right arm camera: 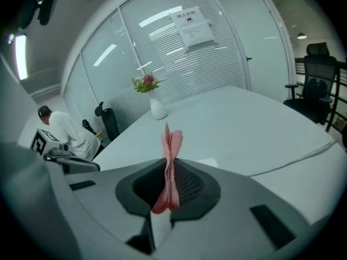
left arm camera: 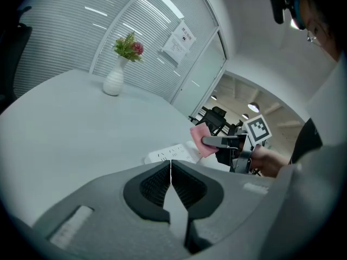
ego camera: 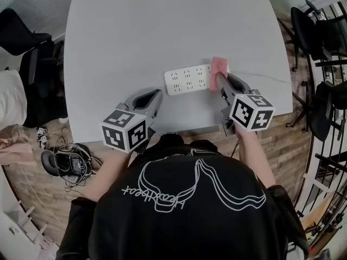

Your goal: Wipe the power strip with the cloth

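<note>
1. My right claw (ego camera: 219,80) is clamped on the pink cloth (ego camera: 218,65). The right gripper view shows the folded cloth pinched upright between the jaws.
2. My left claw (left arm camera: 171,172) is closed on nothing, its jaws pressed together. It hovers over the near edge of the bench (ego camera: 162,26), just short of the power strip (ego camera: 187,79) and not steadying it.
3. The power strip lies flat near the bench's front edge, sockets facing up, between my two claws.
4. Its long axis runs left to right across my view, with the right end tilted slightly away from me. A thin cable (ego camera: 265,78) leaves that right end toward the bench's right edge.
5. Progress: the cloth sits at the strip's right end, covering that tip. I cannot tell whether it is pressing down or just above.
6. I judge the wipe to be at one end of a pass, with the whole socket face to the left of the cloth left to cover.
</note>
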